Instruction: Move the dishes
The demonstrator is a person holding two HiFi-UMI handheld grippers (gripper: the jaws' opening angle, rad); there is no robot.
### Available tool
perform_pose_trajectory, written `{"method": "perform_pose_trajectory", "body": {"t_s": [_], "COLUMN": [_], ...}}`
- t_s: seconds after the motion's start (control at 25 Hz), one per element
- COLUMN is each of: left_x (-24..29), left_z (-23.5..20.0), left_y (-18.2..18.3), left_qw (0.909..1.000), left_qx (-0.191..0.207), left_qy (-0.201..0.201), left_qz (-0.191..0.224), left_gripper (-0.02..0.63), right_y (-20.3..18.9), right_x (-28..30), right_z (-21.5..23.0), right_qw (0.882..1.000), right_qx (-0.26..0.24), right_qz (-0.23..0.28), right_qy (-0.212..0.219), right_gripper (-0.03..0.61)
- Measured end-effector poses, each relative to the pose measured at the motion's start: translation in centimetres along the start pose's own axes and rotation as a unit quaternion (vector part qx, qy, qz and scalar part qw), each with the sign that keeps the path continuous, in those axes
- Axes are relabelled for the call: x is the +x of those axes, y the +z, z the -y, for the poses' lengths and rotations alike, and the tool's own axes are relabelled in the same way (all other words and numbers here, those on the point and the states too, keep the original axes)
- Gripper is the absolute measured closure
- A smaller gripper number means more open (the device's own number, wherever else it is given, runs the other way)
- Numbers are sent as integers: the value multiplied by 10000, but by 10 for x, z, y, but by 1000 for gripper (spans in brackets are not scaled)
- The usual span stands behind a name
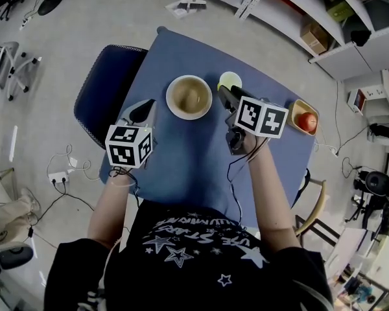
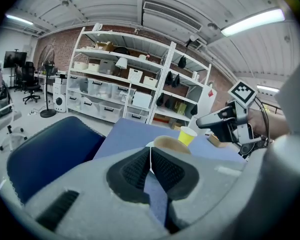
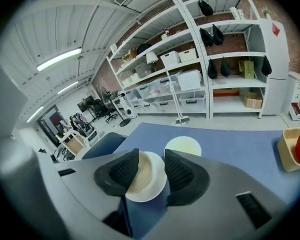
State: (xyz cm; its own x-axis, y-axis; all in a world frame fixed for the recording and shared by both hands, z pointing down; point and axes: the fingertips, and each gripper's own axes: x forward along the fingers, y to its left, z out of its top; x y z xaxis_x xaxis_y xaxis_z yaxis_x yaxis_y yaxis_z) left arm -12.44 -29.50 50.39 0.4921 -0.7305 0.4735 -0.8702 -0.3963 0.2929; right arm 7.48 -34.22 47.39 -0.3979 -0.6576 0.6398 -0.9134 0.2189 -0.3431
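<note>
Left gripper hovers over the table's near-left part, jaws pinched together on nothing. Right gripper hangs above the bowl, jaws wide, bowl showing between them but not touched. Bowl sits mid-table, cup just beside it. Far right, a tray holds an apple.

Grey concrete floor carries loose black cables. White metal shelving lines a red brick wall. Fluorescent ceiling tubes are lit. Dark blue padded chair adjoins the blue cloth-covered table; apparently a wooden chair frame stands opposite.
</note>
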Motion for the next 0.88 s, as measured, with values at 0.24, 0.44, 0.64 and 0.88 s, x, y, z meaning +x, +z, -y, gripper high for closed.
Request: {"method": "perform_pose_trajectory", "body": {"t_s": [0.24, 0.44, 0.64, 0.88], "left_x": [0, 0, 2, 7], "left_z": [2, -2, -9, -10], "left_y": [3, -4, -7, -13], "left_qw": [10000, 10000, 9999, 9998], "left_qx": [-2, -52, -93, -94], "left_qy": [-10, 15, 34, -15], "left_qz": [11, -34, -95, -164], "left_gripper": [589, 590, 590, 590], "right_y": [-35, -59, -68, -73], "right_x": [20, 38, 54, 69], "right_z": [-20, -15, -10, -9], "right_qw": [9982, 9957, 9940, 9930], "right_qx": [151, 362, 457, 494], "right_qz": [-504, -821, -989, -1071], "right_qy": [283, 223, 109, -32], "right_gripper": [412, 403, 413, 453]}}
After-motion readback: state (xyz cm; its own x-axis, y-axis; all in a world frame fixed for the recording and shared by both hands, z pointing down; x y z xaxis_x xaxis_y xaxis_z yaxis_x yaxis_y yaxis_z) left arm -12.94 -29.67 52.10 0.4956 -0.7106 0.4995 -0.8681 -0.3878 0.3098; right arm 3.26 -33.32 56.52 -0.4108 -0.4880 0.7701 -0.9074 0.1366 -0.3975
